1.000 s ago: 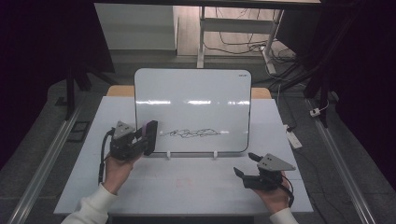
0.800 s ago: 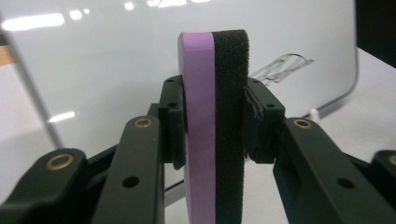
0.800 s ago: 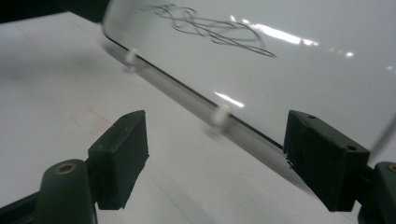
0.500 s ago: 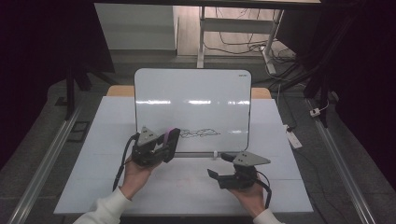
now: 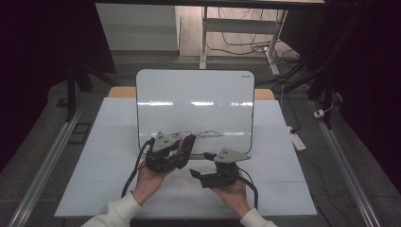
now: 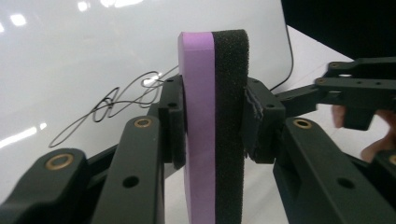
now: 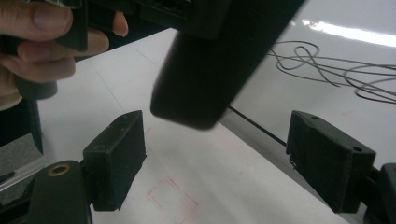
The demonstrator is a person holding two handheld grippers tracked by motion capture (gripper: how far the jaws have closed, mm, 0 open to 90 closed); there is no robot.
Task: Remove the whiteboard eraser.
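A white board point(image 5: 195, 104) stands upright at the table's middle, with a black scribble point(image 5: 208, 135) near its lower edge. My left gripper point(image 5: 184, 143) is shut on a purple-and-black foam eraser point(image 5: 183, 140), held just left of the scribble. In the left gripper view the eraser point(image 6: 215, 121) stands on edge between the pads, with the scribble point(image 6: 116, 100) behind. My right gripper point(image 5: 197, 176) points left, close beside the left one. Its jaws point(image 7: 224, 158) have just been opening and hold nothing. The eraser's dark end point(image 7: 205, 79) hangs just beyond them, untouched.
The board rests on a white table top point(image 5: 288, 189) with bare room at both sides. Faint red marks point(image 7: 168, 196) show on the table under the right gripper. A white adapter point(image 5: 297, 140) lies off the table's right edge. The floor around is dark.
Both hands have come together at the table's middle. The left gripper carried the eraser rightward along the board's lower edge, and the right gripper moved left toward it.
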